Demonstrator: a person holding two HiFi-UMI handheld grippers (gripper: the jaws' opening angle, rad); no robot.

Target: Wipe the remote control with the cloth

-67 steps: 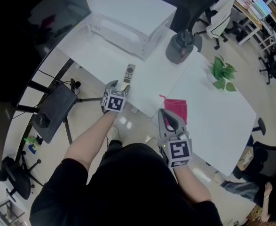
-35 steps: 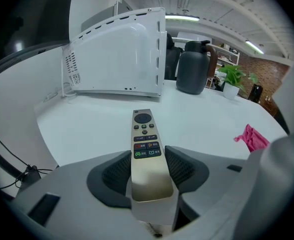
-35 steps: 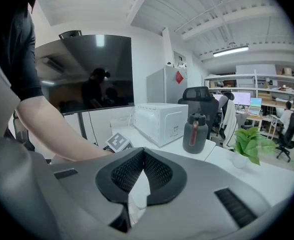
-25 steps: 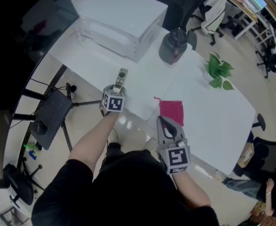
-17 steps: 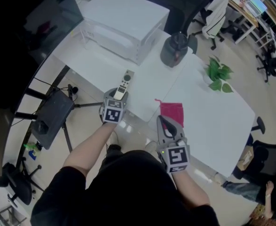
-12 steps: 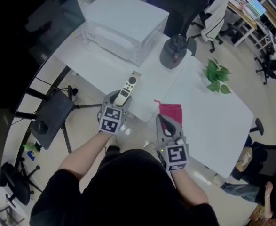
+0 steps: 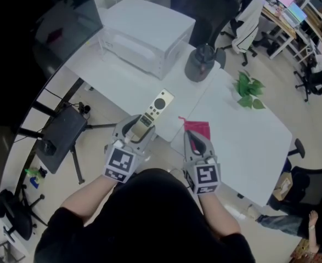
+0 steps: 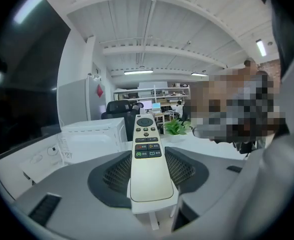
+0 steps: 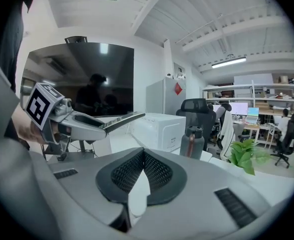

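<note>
**Above the bench's near edge: remote up, cloth unclaimed**

Off the bench and into the air – that is the change. A second ago the remote control [image 7: 155,107] lay low at the front edge of the bench [image 7: 243,141] with the left hand-held gripper [image 7: 141,129] at its near end; now that gripper has carried it up and back toward the person. The jaws stand wide but are closed on the remote's sides, gripping its lower end so that most of its length sticks out past them.

For the task, this looks like the pick-up finished and the wiping not yet begun. The red cloth [image 7: 202,127] lies flat on the bench near the front edge, to the right of the remote. The right hand-held gripper [image 7: 191,136] has kept its place with its tip at the cloth's near edge, jaws pressed together and holding nothing – whether it touches the cloth I cannot tell.

Seen close, the remote [image 8: 148,159] is slim and cream-coloured, button side up, with a round pad at the far end and dark keys below it.
</note>
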